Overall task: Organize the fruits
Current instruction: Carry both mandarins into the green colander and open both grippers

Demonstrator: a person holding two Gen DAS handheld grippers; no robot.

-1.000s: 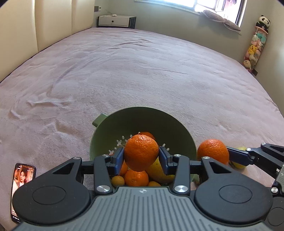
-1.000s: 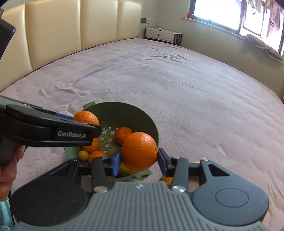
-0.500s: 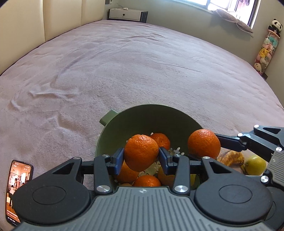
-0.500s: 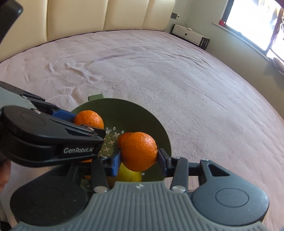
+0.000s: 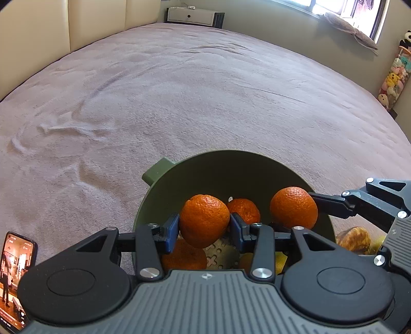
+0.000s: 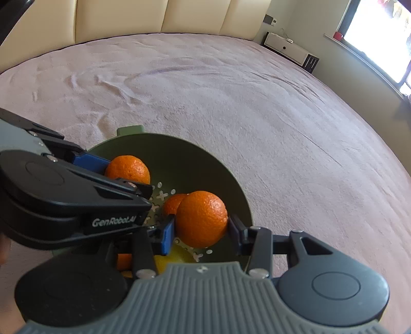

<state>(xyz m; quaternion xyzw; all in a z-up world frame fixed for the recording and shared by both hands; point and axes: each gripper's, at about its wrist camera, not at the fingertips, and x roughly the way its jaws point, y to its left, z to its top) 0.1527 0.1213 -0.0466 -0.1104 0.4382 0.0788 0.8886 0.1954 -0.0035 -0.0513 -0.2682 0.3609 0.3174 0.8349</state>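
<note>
A green colander bowl (image 5: 231, 167) (image 6: 195, 164) sits on the mauve bed cover and holds several oranges and a yellow fruit (image 6: 174, 257). My left gripper (image 5: 204, 226) is shut on an orange (image 5: 204, 219) held just above the fruit inside the bowl. My right gripper (image 6: 201, 231) is shut on a second orange (image 6: 201, 218) over the bowl's right side. That orange (image 5: 294, 207) also shows in the left wrist view, and the left one (image 6: 127, 169) in the right wrist view. A loose orange (image 5: 244, 209) lies on the bowl's perforated bottom.
A phone (image 5: 15, 280) with a lit screen lies on the cover at the near left. A brownish fruit (image 5: 353, 239) and a yellow one lie outside the bowl on the right. A white cabinet (image 5: 192, 16) stands far off by the wall.
Both grippers have sunk with their oranges and come in over the bowl. The right gripper's orange moved from outside the rim to inside it.
</note>
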